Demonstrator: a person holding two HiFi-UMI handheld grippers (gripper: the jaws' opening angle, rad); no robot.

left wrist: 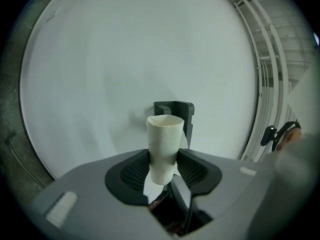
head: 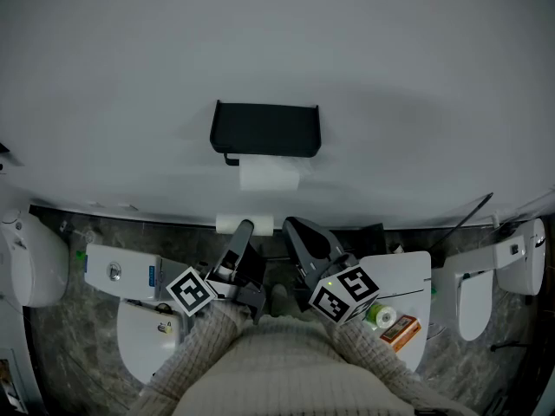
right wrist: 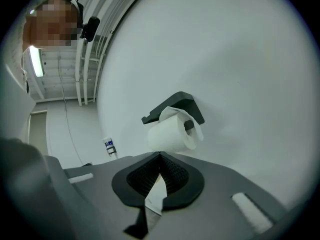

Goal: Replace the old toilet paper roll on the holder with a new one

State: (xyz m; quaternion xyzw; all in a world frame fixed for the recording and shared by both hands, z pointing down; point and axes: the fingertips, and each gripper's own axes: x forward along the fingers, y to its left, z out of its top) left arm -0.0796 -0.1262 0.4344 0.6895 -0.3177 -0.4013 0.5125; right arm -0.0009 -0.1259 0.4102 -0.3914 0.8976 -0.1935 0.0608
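Before a bare white bathroom wall [head: 390,59], the left gripper [left wrist: 163,163] clamps the empty cardboard tube [left wrist: 165,139] between part-spread jaws, the right gripper [right wrist: 160,158] is closed on nothing, and beyond them a full toilet paper roll [head: 269,176] hangs on the black holder [head: 266,128].

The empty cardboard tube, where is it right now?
Centre of the left gripper view: the cardboard tube stands clamped in the left gripper, with the black wall holder behind it.

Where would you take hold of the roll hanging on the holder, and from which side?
Probably across the round body of the roll, coming from the front and below: the holder's black shelf covers its top, the wall is behind, and the bar fills its core.
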